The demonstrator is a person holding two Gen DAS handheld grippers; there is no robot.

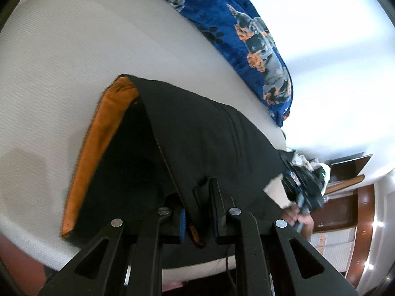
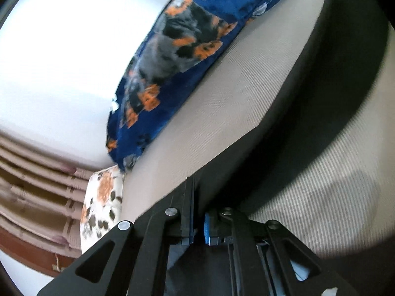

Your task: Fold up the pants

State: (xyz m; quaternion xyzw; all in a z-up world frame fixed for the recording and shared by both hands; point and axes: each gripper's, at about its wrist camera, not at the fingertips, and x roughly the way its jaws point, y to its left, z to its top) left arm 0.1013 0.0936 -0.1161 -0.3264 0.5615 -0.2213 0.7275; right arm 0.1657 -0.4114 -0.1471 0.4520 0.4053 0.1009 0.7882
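Black pants (image 1: 209,135) with an orange inner band (image 1: 98,148) hang lifted like a tent over a white mattress (image 1: 74,49). My left gripper (image 1: 197,212) is shut on their near edge, with black cloth pinched between the blue pads. At the right end of the cloth, my right gripper (image 1: 296,185) is held by a hand (image 1: 305,222). In the right wrist view, my right gripper (image 2: 198,224) is shut on the black pants (image 2: 308,128). They stretch up and to the right above the mattress (image 2: 209,123).
A blue blanket with a dog print (image 1: 259,37) (image 2: 185,49) lies along the far side of the mattress. A spotted white and orange cloth (image 2: 103,202) sits at its end, beside pleated beige fabric (image 2: 37,172). Brown wooden furniture (image 1: 345,209) stands beyond the bed.
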